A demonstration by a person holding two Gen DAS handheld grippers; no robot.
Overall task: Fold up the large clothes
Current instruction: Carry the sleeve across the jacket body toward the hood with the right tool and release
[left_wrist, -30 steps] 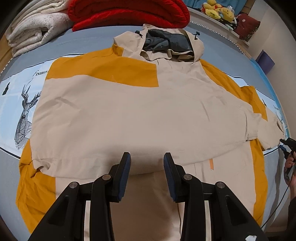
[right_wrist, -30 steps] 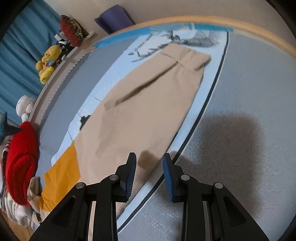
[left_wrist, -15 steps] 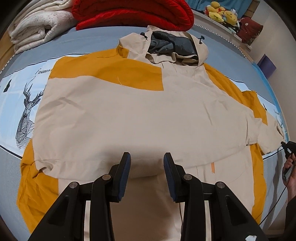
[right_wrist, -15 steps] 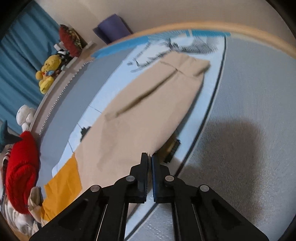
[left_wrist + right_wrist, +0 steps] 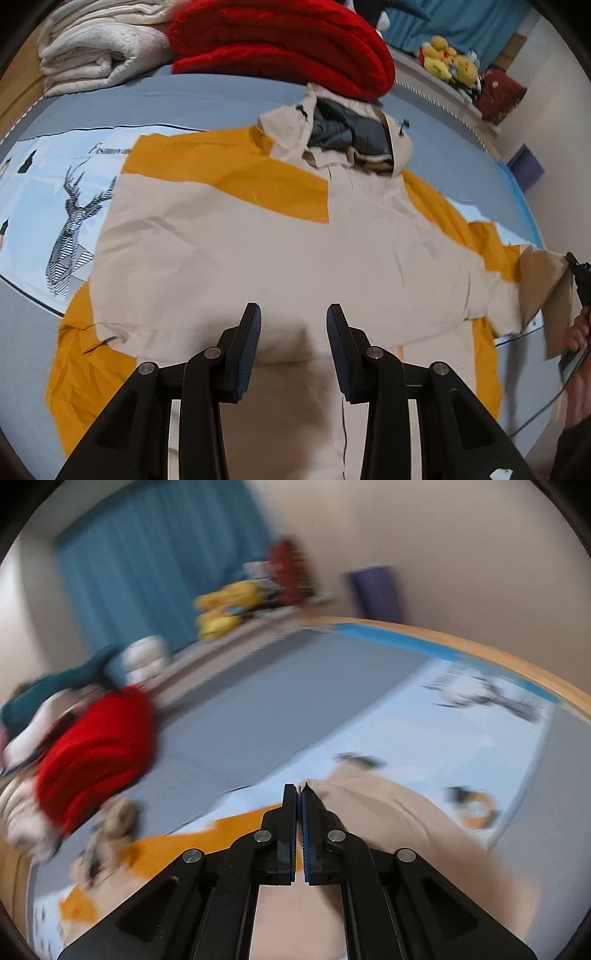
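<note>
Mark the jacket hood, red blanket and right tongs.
jacket hood (image 5: 347, 136), left wrist view, grey lining.
red blanket (image 5: 280, 40), left wrist view, top fold.
right tongs (image 5: 299, 794), right wrist view, between the tips, shut on the sleeve.

A folded red blanket (image 5: 280, 44) lies beside a white blanket (image 5: 96, 55); yellow plush toys (image 5: 447, 62) line the ledge before a blue curtain (image 5: 155, 568).

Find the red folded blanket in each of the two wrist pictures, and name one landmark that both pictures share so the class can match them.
Left wrist view: the red blanket lies at the top centre, beyond the jacket's hood.
Right wrist view: it is at the left edge, mid-height, blurred.
Shared landmark: the yellow plush toys on the ledge by the blue curtain, top right in the left view, upper centre in the right view.
</note>
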